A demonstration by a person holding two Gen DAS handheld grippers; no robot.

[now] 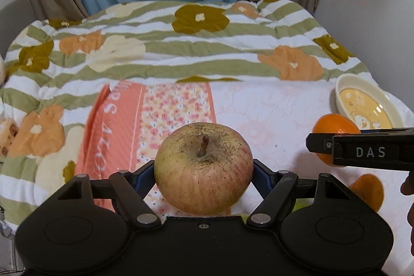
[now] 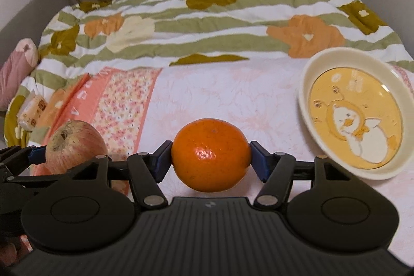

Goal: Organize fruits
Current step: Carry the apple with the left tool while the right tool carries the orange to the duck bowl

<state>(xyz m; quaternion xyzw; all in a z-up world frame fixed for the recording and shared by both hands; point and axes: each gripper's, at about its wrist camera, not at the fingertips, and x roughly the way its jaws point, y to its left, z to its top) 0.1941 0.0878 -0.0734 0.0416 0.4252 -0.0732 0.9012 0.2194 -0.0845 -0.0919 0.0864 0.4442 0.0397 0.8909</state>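
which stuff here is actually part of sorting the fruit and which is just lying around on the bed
Part of the job:
- apple, clamped in the left gripper
- orange, between the pads of the right gripper
- cream dish with a cartoon duck, empty, probably where the fruit goes

Just lying about:
- floral quilt
- pink pillow
- small patterned packet on the quilt's left edge

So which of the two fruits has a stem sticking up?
The apple, yellow-red and held in the left hand-held gripper. A short brown stem rises from its dimple. The orange in the right hand-held gripper shows none.
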